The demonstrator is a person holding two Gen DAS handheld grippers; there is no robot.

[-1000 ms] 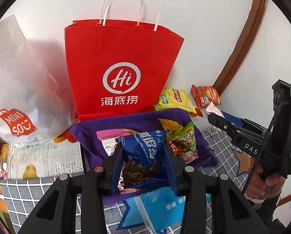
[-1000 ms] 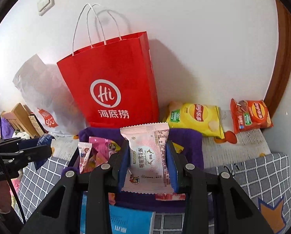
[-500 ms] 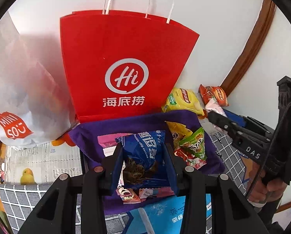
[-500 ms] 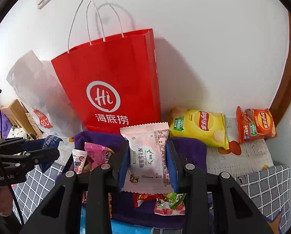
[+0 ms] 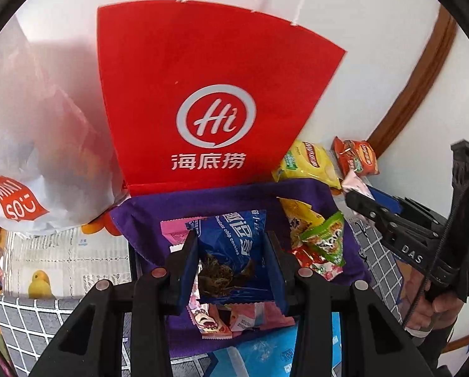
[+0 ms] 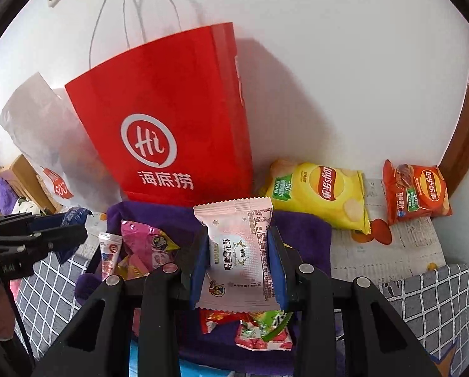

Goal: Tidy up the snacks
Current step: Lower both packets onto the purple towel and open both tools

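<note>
Left wrist view: the left gripper (image 5: 231, 262) pinches a blue cookie packet (image 5: 234, 251) by its side edges, above the purple bin (image 5: 203, 201) that sits just in front of the red paper bag (image 5: 212, 100). In the right wrist view the right gripper (image 6: 239, 268) is clamped on a pink-white pastry packet (image 6: 236, 251), also over the bin and in front of that bag.

Each packet stands with its long axis running away from the camera along the fingers, its far crimped end toward the red bag. The blue one looks crumpled and bowed between the pads.

Likely trouble — the two grippers hang close together over one bin, so they could knock each other on release. The slick wrappers are held only at their edges, and the blue one could buckle and slip free early — landing outside the bin. A packet let go from this height might also bounce off the heaped sweets (image 6: 259, 330) inside.
</note>
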